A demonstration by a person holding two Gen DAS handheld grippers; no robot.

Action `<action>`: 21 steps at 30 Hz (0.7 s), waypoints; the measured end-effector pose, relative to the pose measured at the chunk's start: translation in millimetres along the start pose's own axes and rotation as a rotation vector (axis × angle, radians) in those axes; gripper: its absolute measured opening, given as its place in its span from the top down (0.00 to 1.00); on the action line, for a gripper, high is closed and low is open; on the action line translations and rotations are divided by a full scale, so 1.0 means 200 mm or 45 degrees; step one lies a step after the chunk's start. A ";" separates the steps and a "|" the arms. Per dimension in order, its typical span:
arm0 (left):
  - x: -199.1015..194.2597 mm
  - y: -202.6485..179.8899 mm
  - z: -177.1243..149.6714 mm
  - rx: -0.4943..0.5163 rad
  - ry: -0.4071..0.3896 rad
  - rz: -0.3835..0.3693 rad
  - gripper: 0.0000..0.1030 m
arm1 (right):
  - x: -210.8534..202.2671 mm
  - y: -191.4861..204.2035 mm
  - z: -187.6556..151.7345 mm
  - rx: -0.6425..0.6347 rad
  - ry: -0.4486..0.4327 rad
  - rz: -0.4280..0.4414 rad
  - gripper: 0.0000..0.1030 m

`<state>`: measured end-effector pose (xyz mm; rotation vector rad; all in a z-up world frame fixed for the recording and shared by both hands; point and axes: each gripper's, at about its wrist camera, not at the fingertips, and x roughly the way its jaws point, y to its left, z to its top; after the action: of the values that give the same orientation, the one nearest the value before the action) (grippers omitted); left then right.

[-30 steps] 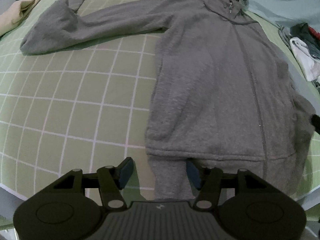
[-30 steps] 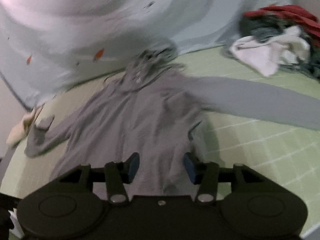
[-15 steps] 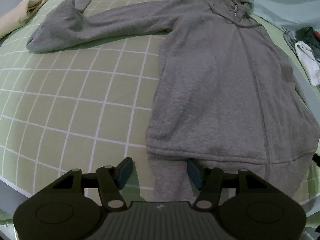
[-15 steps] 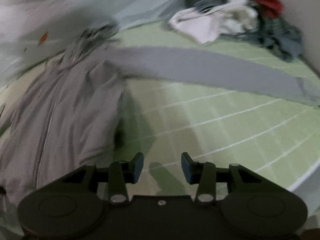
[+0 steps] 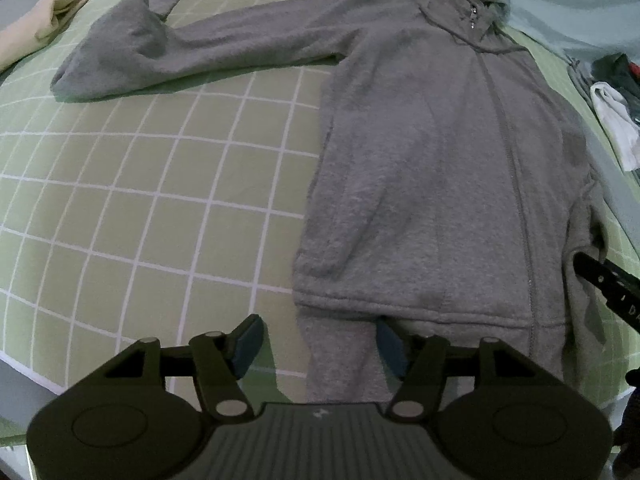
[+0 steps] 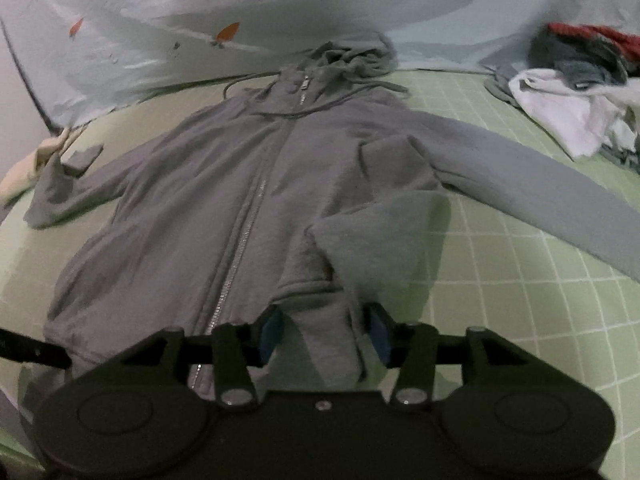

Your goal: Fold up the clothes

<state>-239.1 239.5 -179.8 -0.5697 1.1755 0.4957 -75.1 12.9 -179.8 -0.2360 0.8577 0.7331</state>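
One bed carries everything I see: a soft green sheet with a white grid, its near edge just under my two grippers. Bare sheet runs wide toward the left edge, and in the right wrist view more lies open toward the right edge.

The grey hoodie lies face up and zipped along the middle, hood toward the far edge against a pale blue blanket, hem at the near edge. It is thick, fuzzy fleece. One sleeve stretches toward the far left corner, the other toward the right edge, and one side flap is turned back on the body.

A heap of clothes, white, dark and red, sits at the far right corner. A cream cloth lies at the far left corner.

My left gripper is opening, fingers set wide, with a strip of grey fleece below the hem between them; I cannot tell whether they touch it. My right gripper is opening too, with a fold of the hem between its blue pads.
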 end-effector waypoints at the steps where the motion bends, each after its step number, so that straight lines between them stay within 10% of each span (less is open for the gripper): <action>1: 0.00 0.00 0.00 0.001 0.002 -0.003 0.36 | -0.01 -0.01 0.00 0.004 0.006 -0.001 0.51; 12: 0.02 -0.02 0.03 0.028 0.008 0.014 0.32 | -0.09 0.02 -0.01 -0.075 0.038 -0.038 0.78; 21: 0.03 -0.01 0.02 0.032 0.007 0.003 0.31 | -0.01 -0.10 0.01 0.114 0.032 -0.094 0.67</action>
<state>-232.2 240.7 -184.1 -0.5488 1.1859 0.4810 -62.2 -2.1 -178.9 -0.1962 0.8988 0.6226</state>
